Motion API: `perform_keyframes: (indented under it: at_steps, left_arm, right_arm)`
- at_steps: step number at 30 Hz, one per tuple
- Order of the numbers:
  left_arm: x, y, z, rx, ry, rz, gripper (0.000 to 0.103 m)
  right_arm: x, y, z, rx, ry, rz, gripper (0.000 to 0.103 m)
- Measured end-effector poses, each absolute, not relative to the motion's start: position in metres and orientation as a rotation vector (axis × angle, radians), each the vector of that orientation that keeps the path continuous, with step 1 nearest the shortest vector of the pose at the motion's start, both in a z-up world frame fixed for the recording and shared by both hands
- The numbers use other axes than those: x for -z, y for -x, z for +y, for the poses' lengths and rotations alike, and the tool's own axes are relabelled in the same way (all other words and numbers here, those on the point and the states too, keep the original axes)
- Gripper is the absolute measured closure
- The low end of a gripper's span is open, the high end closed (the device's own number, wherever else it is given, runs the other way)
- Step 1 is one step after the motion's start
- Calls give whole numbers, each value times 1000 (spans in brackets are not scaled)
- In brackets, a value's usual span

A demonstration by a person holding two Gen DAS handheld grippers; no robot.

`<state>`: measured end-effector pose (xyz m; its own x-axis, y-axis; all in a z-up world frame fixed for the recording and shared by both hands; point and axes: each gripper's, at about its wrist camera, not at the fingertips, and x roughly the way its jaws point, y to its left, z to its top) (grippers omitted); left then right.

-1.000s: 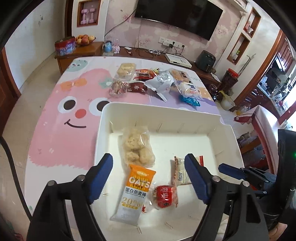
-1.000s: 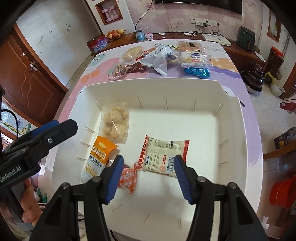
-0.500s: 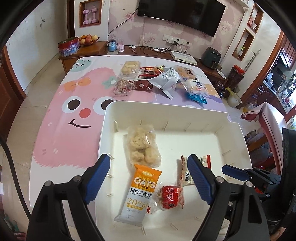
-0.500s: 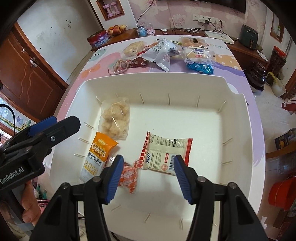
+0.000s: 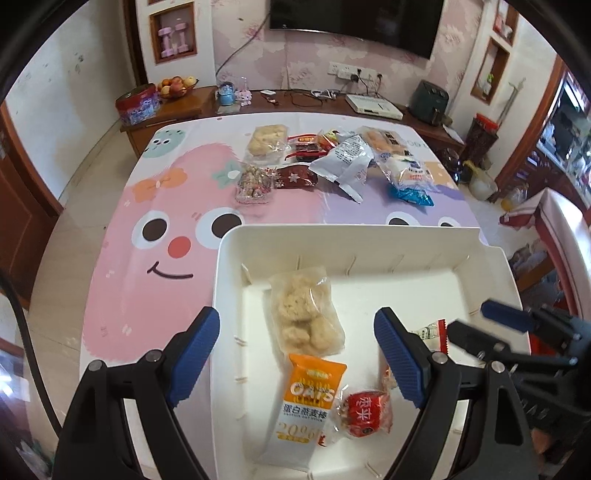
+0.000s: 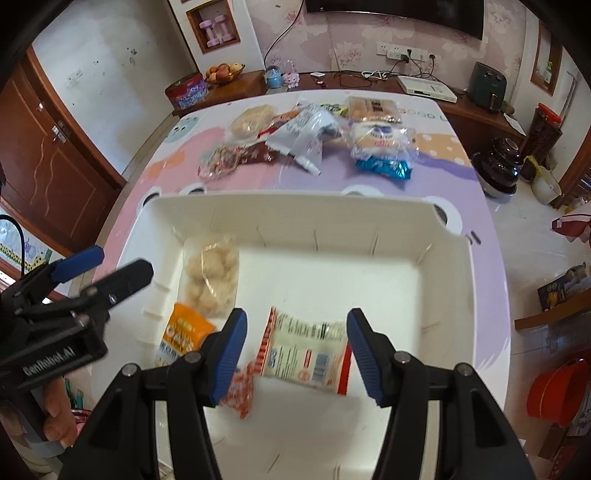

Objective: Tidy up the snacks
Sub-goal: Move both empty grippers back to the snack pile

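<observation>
A table (image 5: 122,229) under a cartoon-face cloth stands before a sideboard (image 5: 184,107) and wall television (image 5: 354,22). Loose snacks (image 5: 332,162) cluster at its far side, toward 12 o'clock. A white bin (image 5: 236,280) near the front edge holds four packets, its right half bare. Left gripper (image 5: 295,354), angled steeply down, is released and empty above the oat bar (image 5: 306,402). Right gripper (image 6: 295,350), likewise unclenched, hovers over the wafer pack (image 6: 306,350).
</observation>
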<state>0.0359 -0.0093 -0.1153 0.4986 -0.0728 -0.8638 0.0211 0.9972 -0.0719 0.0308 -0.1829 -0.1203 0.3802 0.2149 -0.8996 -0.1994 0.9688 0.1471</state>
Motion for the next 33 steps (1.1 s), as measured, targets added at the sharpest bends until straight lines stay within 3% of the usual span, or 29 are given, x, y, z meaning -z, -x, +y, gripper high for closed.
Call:
perform_keyframes:
  at_steps: [9, 17, 23, 29, 33]
  left_arm:
    - [83, -71, -12, 43, -42, 996, 18]
    - [11, -115, 2, 31, -89, 863, 17]
    - [-13, -175, 19, -1, -84, 853, 17]
    - [24, -252, 37, -70, -84, 956, 13]
    - [90, -295, 45, -36, -45, 1138, 14]
  right_arm:
    - [70, -73, -203, -248, 3, 1070, 46]
    - [10, -142, -248, -159, -37, 975, 46]
    - [4, -198, -265, -115, -62, 1005, 46]
    - [44, -262, -272, -134, -152, 1129, 39]
    - [98, -289, -265, -140, -170, 1258, 38]
